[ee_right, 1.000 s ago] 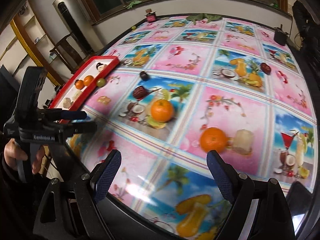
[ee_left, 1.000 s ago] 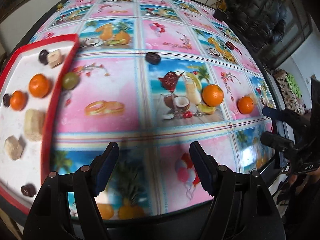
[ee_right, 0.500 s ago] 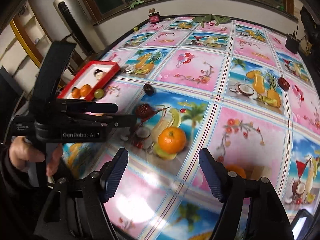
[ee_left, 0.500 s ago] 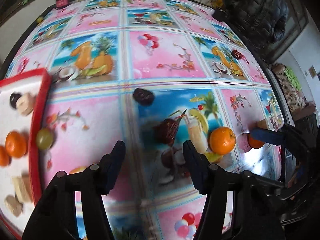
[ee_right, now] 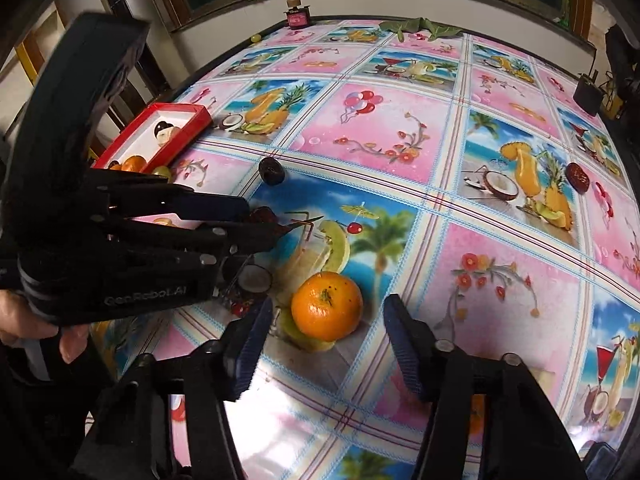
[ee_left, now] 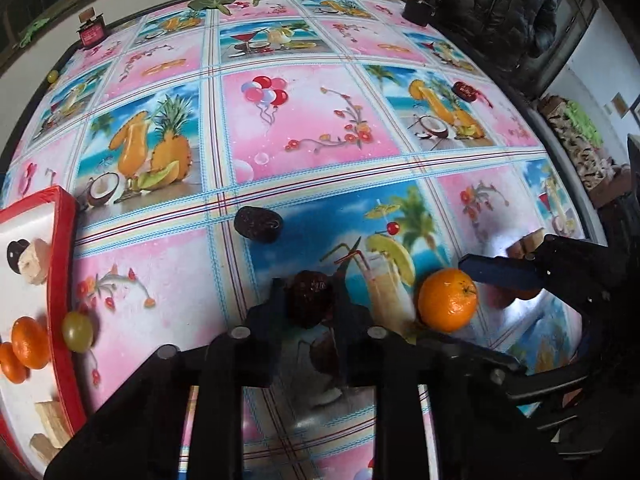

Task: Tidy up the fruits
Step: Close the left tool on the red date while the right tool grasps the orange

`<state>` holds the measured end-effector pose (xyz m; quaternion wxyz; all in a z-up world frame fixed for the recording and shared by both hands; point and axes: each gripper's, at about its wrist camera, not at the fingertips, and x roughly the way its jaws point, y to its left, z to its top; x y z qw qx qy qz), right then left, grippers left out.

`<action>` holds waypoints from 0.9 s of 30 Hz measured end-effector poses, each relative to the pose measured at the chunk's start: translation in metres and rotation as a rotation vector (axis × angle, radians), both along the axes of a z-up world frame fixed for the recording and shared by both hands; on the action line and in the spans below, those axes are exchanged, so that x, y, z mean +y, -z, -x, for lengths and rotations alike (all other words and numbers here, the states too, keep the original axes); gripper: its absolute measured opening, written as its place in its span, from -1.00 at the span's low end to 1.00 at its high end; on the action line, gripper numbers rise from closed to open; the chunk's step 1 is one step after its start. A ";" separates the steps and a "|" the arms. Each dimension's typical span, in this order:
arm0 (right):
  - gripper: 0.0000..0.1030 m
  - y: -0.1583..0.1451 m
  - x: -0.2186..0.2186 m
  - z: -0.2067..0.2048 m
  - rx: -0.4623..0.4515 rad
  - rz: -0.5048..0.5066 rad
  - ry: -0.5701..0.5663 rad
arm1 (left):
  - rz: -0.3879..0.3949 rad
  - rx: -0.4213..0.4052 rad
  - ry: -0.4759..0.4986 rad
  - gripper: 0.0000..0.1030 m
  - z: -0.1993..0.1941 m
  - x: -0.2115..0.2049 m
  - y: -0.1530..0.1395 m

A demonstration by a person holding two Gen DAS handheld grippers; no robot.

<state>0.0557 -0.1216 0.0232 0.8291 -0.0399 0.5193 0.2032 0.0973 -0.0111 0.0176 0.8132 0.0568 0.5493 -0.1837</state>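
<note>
My left gripper [ee_left: 310,300] is shut on a dark wrinkled date [ee_left: 310,298] on the printed tablecloth; it also shows in the right wrist view [ee_right: 262,222]. My right gripper [ee_right: 328,330] is open, its fingers on either side of an orange [ee_right: 327,306], which also shows in the left wrist view [ee_left: 448,299]. A second date [ee_left: 258,224] lies further back. A red-rimmed white tray [ee_left: 64,260] at the left holds two oranges [ee_left: 30,344], a dark fruit and pale blocks. A green grape [ee_left: 77,331] lies against its rim.
A third date [ee_right: 578,177] lies at the far right of the table. A small red box [ee_right: 298,16], green leaves [ee_right: 416,26] and a dark pot [ee_right: 588,96] stand along the far edges. A person in a dark jacket [ee_left: 492,12] stands beyond the table.
My left gripper moved forward and closed on the date. My right gripper moved forward and left until the orange sits between its open fingers.
</note>
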 end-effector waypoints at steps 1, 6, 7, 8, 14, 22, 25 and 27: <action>-0.01 0.002 0.002 -0.001 0.002 0.004 -0.001 | 0.001 0.003 -0.006 -0.64 0.000 0.001 0.000; -0.26 0.007 0.007 -0.004 -0.005 0.032 -0.012 | -0.006 0.015 -0.040 -0.64 0.006 0.013 -0.001; -0.27 0.006 0.008 -0.004 -0.007 0.034 -0.013 | -0.005 0.018 -0.045 -0.64 0.008 0.016 -0.002; -0.27 0.006 0.008 -0.005 -0.007 0.031 -0.011 | -0.007 0.019 -0.051 -0.64 0.010 0.020 -0.003; -0.28 0.001 0.018 -0.004 -0.010 0.013 -0.032 | -0.010 0.010 -0.079 -0.64 0.021 0.037 -0.010; -0.28 -0.010 0.042 -0.001 -0.032 -0.003 -0.084 | -0.013 -0.002 -0.106 -0.64 0.033 0.055 -0.018; -0.28 -0.012 0.051 0.001 -0.036 -0.007 -0.105 | -0.014 -0.007 -0.115 -0.63 0.037 0.061 -0.021; -0.28 -0.014 0.057 0.002 -0.038 -0.010 -0.119 | -0.016 -0.008 -0.121 -0.63 0.039 0.064 -0.021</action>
